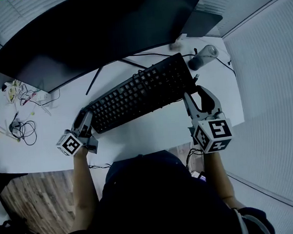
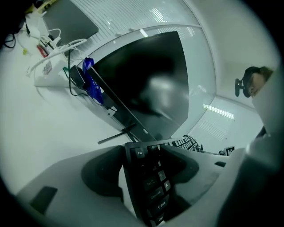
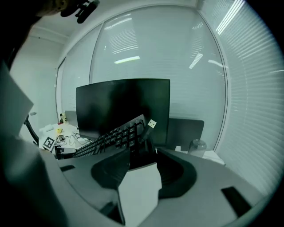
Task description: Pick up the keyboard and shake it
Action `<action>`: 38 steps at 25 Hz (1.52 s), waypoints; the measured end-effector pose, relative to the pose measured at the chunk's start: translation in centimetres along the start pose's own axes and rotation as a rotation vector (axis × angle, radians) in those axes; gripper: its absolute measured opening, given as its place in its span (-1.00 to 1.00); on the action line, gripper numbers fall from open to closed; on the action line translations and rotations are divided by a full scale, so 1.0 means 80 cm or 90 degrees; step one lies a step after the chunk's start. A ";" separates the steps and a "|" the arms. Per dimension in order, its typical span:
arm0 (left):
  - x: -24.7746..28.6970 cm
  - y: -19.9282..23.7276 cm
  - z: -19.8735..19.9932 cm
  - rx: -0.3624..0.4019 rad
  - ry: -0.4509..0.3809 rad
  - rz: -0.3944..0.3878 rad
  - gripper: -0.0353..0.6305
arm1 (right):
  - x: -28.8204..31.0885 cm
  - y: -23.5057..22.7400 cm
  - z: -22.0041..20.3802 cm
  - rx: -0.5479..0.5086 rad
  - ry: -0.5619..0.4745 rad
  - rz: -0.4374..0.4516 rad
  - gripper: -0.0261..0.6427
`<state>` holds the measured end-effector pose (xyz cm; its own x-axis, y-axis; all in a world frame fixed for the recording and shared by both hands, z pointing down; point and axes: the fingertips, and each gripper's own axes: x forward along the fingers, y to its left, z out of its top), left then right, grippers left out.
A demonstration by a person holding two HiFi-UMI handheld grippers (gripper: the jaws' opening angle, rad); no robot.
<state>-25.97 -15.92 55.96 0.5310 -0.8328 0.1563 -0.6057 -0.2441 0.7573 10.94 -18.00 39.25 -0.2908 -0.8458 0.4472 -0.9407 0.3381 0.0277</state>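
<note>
Now, with left gripper [image 1: 85,123] and right gripper [image 1: 197,98] each clenched on one end of the keyboard [image 1: 142,91], held off the bench [image 1: 153,133] before the monitor [image 1: 104,26], keep both jaws tight and shake in short, even strokes, minding the loose USB plug [image 3: 151,123].

Black plastic keyboard [image 1: 142,91] held over the white bench [image 1: 153,133], its left end clamped in the left hand-held gripper [image 1: 84,119], its right end in the right hand-held gripper [image 1: 195,96], wide dark monitor [image 1: 99,29] behind it, grey cylindrical container [image 1: 202,57] at the bench's rear right, tangle of thin cables [image 1: 24,129] on the bench far left.
</note>
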 end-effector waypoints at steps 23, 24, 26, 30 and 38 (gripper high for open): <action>-0.013 -0.144 0.123 0.331 0.013 0.092 -0.10 | 0.029 -0.028 -0.140 0.401 -0.029 0.095 -0.32; -0.015 -0.140 0.120 0.325 0.018 0.100 -0.10 | 0.032 -0.027 -0.144 0.401 -0.018 0.098 -0.32; -0.016 -0.138 0.115 0.322 0.034 0.117 -0.10 | 0.037 -0.025 -0.157 0.416 0.006 0.107 -0.32; -0.017 -0.157 0.116 0.370 0.080 0.164 -0.10 | 0.045 -0.010 -0.199 0.494 0.047 0.138 -0.32; -0.013 -0.165 0.123 0.415 0.126 0.205 -0.10 | 0.050 0.016 -0.236 0.570 0.084 0.163 -0.32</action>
<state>-24.37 -16.70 39.61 0.3271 -0.8232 0.4640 -0.9446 -0.2992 0.1350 11.85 -13.19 57.94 -0.5367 -0.7172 0.4444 -0.6510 0.0168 -0.7589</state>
